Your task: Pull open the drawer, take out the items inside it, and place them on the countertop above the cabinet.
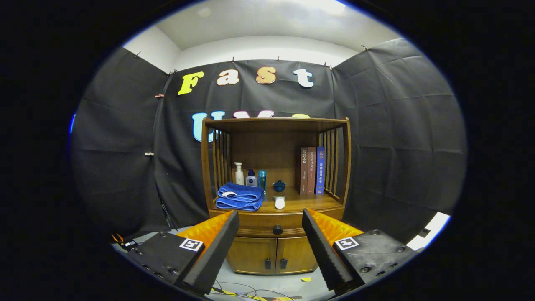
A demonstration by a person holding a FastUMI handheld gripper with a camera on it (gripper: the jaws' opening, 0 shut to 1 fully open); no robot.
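Observation:
A wooden cabinet [276, 175] stands against the booth wall, some way beyond my fingers. Its drawer [259, 228] is shut, with a dark round knob [277, 229] seen between my fingertips. The countertop [301, 203] above the drawer carries a folded blue towel [240, 196], a white mouse-like object [279, 202] and a small dark blue lidded pot [279, 185]. My gripper [271, 219] is open, with nothing between its fingers. The drawer's contents are hidden.
Three bottles [249, 176] stand behind the towel, and three upright books [312, 170] lean at the right side of the shelf. Two small doors [273, 255] sit under the drawer. Cables and yellow tape [246, 292] lie on the floor in front.

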